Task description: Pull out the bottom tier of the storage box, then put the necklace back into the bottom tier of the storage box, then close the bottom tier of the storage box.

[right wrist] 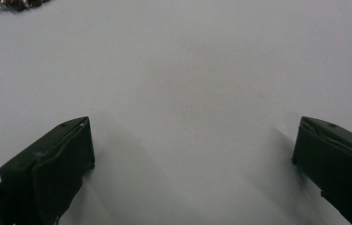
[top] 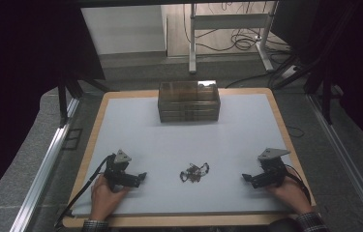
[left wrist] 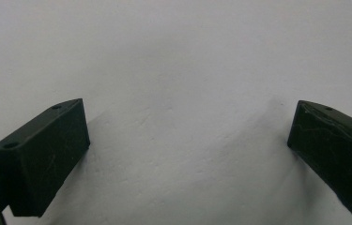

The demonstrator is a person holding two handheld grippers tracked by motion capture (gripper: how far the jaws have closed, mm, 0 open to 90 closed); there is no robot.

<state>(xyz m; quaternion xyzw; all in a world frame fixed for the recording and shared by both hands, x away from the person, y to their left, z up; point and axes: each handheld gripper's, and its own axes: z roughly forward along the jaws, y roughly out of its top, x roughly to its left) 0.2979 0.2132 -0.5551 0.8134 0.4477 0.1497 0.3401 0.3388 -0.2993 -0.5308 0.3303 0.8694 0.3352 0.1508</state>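
Both grippers sit low in the high view, one either side of the frame's bottom middle, and between them lies the tangle [top: 194, 172], a small dark knot of chain or trinkets, too small to make out. The left gripper [top: 142, 176] at lower left points right toward it; its own view shows the jaws spread wide with nothing but pale mat between them. The right gripper [top: 246, 178] at lower right points left, likewise gaping and empty; in its view a sliver of the tangle [right wrist: 11, 3] peeks in at the top left corner. Looks like a ready stance, flanking the tangle so either can go in. At upper centre the clear box [top: 189, 101] waits at the bench [top: 179, 221] far edge, likely the destination.
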